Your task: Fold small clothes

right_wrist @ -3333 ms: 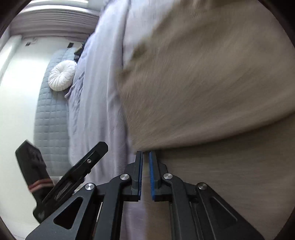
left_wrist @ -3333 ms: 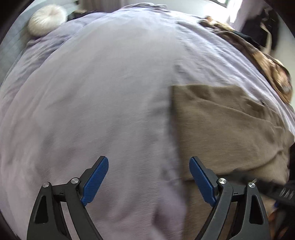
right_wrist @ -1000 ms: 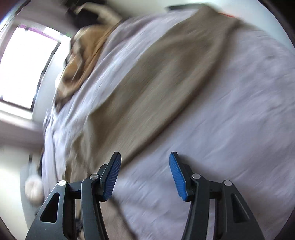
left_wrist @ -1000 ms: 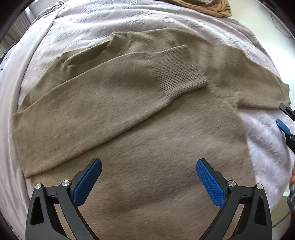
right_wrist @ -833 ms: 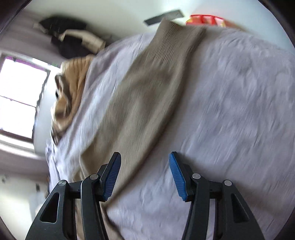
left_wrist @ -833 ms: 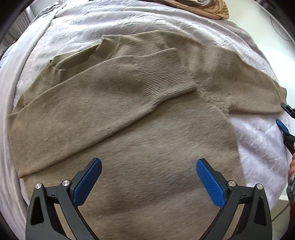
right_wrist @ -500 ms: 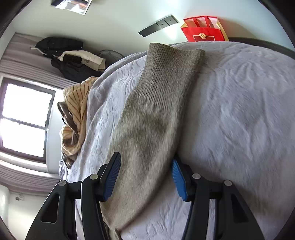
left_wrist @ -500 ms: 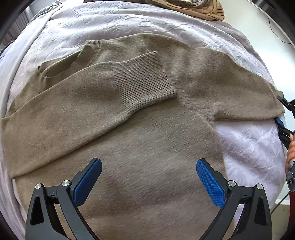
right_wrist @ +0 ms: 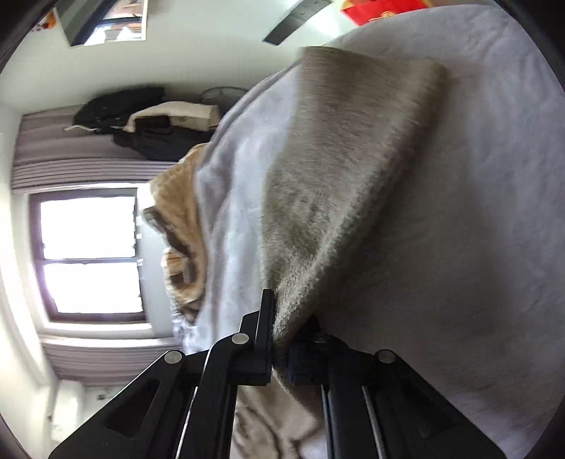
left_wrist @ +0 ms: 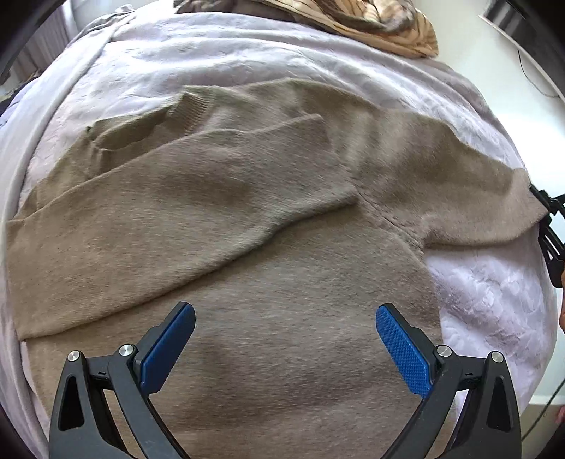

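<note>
A tan knit sweater (left_wrist: 268, 268) lies flat on the lilac bedspread (left_wrist: 212, 53). One sleeve (left_wrist: 197, 197) is folded across its chest. The other sleeve (left_wrist: 469, 197) stretches out to the right. My left gripper (left_wrist: 284, 335) is open and empty, hovering over the sweater's lower body. My right gripper (right_wrist: 286, 328) is shut on that outstretched sleeve (right_wrist: 346, 169) near its cuff; it also shows at the right edge of the left wrist view (left_wrist: 551, 226).
A striped tan and brown garment (left_wrist: 370, 24) lies bunched at the far edge of the bed; it also shows in the right wrist view (right_wrist: 183, 226). A window (right_wrist: 88, 250), dark clothes (right_wrist: 141, 123) and a red bag (right_wrist: 385, 9) are in the room beyond.
My right gripper has swung to the outstretched sleeve and closed on it. The left gripper has stayed open, drifting slightly over the sweater.
</note>
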The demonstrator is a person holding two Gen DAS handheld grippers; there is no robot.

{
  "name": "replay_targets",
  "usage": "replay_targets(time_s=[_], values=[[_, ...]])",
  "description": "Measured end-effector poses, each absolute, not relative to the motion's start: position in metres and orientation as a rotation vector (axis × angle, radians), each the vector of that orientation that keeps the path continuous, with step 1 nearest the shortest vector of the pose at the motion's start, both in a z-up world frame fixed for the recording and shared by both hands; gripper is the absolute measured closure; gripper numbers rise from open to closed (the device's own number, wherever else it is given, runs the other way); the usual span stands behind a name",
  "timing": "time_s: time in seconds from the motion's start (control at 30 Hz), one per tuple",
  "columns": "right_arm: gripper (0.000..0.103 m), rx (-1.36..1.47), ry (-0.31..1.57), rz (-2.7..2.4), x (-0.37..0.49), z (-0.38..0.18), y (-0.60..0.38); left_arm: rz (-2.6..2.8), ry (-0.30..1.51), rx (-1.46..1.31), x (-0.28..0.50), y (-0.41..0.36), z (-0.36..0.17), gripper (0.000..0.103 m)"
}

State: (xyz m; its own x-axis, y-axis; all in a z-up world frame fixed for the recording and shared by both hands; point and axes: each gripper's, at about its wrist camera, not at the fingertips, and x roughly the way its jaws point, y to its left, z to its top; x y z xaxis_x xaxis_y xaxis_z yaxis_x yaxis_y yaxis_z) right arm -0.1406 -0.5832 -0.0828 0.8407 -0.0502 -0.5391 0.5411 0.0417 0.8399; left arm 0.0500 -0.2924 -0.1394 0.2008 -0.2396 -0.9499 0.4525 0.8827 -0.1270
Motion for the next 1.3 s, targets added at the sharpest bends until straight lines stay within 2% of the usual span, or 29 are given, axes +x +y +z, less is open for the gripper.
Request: replay_targets(time_s=[0.27,0.47,0.67,0.87,0.9,1.0,1.13,1.17,1.2,1.23,1.3], values=[[0.097,1.222,0.531,-0.178,-0.04,-0.032,-0.531,-0.432,1.236,0.125,0.071,-0.245,-0.136,0.0],[0.097,0.889,0.737,0.059,0.067,-0.016,-0.424,-0.356,1.191,0.076,0.078,-0.17,-0.122,0.0],[0.097,0.664,0.988,0.206,0.123,-0.071,-0.3,-0.261,1.189,0.053,0.083,-0.096,-0.123,0.0],[0.093,0.532,1.248,0.126,0.125,-0.143,-0.243,-0.178,1.205,0.004,0.082,-0.041,-0.137,0.0],[0.091,0.559,1.242,0.121,0.123,-0.143,-0.244,-0.169,1.203,-0.006,0.082,-0.033,-0.139,0.0],[0.074,0.647,1.229,0.087,0.118,-0.137,-0.25,-0.16,1.196,-0.031,0.082,-0.019,-0.141,0.0],[0.072,0.716,1.122,-0.009,0.113,-0.123,-0.267,-0.165,1.182,-0.09,0.082,-0.001,-0.139,0.0],[0.072,0.73,1.106,-0.02,0.117,-0.121,-0.269,-0.165,1.177,-0.098,0.083,0.002,-0.138,0.0],[0.081,0.748,1.101,-0.022,0.122,-0.121,-0.269,-0.167,1.17,-0.104,0.083,0.005,-0.137,0.0],[0.097,0.753,1.097,-0.007,0.129,-0.121,-0.265,-0.171,1.16,-0.11,0.084,0.008,-0.135,0.0],[0.097,0.687,1.087,0.047,0.145,-0.113,-0.246,-0.181,1.141,-0.124,0.084,0.015,-0.13,0.0]])
